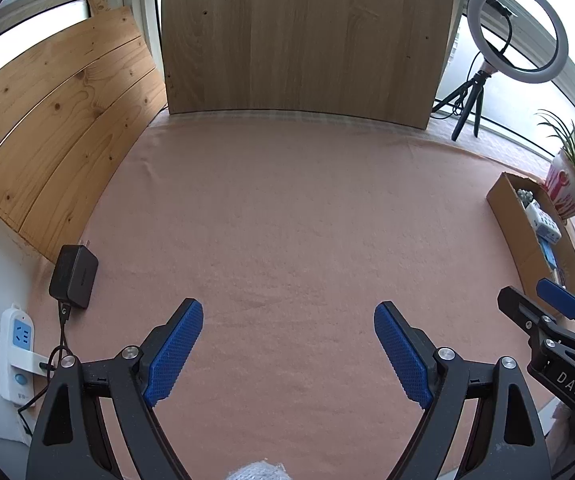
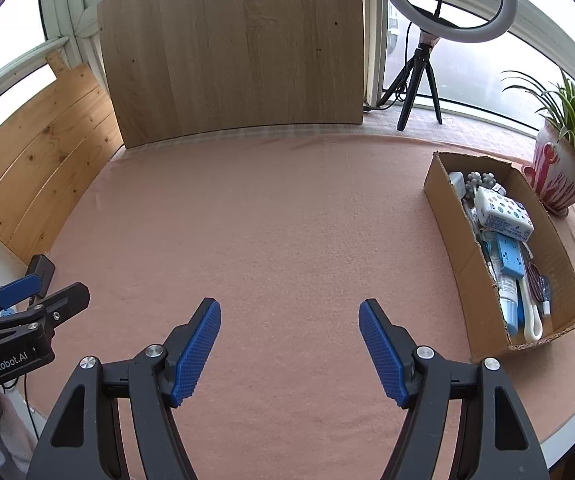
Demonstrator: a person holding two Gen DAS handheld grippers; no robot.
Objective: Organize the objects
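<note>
A cardboard box [image 2: 453, 240] stands at the right on the pink tablecloth [image 2: 271, 232]. It holds several objects: a white dotted pack [image 2: 503, 214], a blue power strip [image 2: 509, 258], a tube [image 2: 509, 300] and a cable. The box also shows in the left wrist view [image 1: 525, 236]. My left gripper [image 1: 287, 346] is open and empty above the bare cloth. My right gripper [image 2: 289, 346] is open and empty, left of the box. Each gripper shows at the edge of the other's view, the right one [image 1: 543, 312] and the left one [image 2: 35, 300].
A black charger [image 1: 74, 271] lies at the left, its cable running to a white power strip [image 1: 17, 354]. Wooden boards [image 1: 303, 40] stand along the back and left. A ring light on a tripod [image 2: 443, 4] and a potted plant [image 2: 563, 168] stand at the back right.
</note>
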